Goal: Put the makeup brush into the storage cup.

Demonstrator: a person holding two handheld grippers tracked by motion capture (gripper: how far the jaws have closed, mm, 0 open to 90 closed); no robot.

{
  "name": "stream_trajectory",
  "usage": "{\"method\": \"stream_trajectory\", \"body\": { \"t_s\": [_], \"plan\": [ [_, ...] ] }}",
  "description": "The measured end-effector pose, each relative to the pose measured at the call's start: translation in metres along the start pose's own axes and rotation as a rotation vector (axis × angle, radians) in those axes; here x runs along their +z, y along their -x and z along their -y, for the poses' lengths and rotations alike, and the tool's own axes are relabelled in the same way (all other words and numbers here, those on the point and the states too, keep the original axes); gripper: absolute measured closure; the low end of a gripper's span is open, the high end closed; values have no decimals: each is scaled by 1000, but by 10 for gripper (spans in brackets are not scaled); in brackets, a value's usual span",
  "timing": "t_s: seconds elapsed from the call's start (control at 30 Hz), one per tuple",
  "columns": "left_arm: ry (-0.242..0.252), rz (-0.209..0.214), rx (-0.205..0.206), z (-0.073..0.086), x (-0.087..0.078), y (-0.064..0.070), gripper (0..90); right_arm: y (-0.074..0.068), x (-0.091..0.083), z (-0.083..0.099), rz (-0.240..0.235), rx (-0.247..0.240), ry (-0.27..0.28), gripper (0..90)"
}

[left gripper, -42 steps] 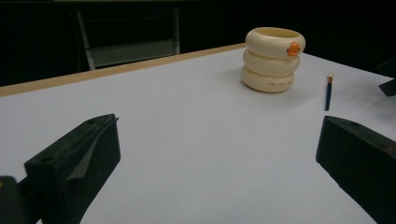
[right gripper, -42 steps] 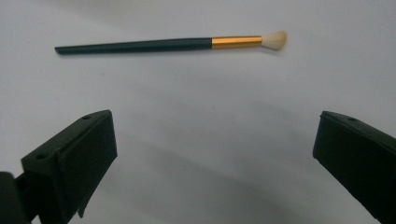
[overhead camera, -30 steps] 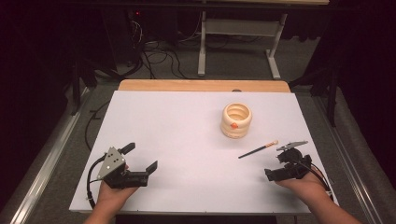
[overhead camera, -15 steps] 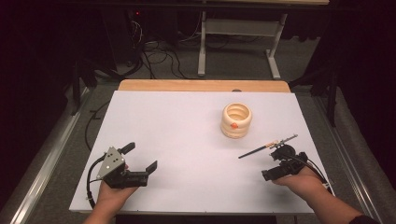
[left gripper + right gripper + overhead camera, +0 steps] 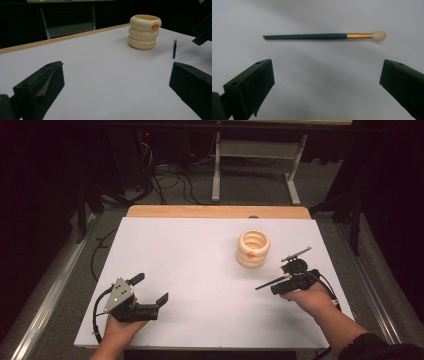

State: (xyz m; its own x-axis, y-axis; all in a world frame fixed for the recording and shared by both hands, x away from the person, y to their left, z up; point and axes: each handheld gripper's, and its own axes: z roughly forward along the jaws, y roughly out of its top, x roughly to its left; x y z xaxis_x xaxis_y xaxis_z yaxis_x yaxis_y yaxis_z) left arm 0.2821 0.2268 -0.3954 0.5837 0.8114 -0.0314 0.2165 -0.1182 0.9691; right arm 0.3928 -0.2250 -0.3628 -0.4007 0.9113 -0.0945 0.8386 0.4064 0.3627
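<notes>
Dim room beyond, cables on grey floor, white table (image 5: 200, 270) with a wooden far edge. Toward the right far part of the table, a cream ringed holder (image 5: 253, 249) with an orange mark, standing upright. Just right and near of it, a slim dark brush (image 5: 324, 36) with gold ferrule and pale tip, lying flat on the white surface. Right gripper (image 5: 296, 270) held directly above the brush, jaws spread wide; in the right gripper view, brush ahead of both black fingers (image 5: 249, 87), crosswise to them, touching neither. Left gripper (image 5: 150, 290) at the near left, well apart from holder and brush, jaws likewise wide, nothing between them.
</notes>
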Motion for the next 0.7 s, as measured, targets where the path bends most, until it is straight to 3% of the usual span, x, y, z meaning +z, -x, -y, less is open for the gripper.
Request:
{"method": "stream_trajectory", "body": {
  "t_s": [0.2,0.5,0.7],
  "plan": [
    [2,7,1,0,1,0,6,-5,15,-7,-19,10,-11,8],
    [-6,18,5,0,2,1,6,-4,31,-22,-4,80,-6,8],
    [-3,22,8,0,2,1,6,-1,38,-27,-7,131,-32,7]
  ]
}}
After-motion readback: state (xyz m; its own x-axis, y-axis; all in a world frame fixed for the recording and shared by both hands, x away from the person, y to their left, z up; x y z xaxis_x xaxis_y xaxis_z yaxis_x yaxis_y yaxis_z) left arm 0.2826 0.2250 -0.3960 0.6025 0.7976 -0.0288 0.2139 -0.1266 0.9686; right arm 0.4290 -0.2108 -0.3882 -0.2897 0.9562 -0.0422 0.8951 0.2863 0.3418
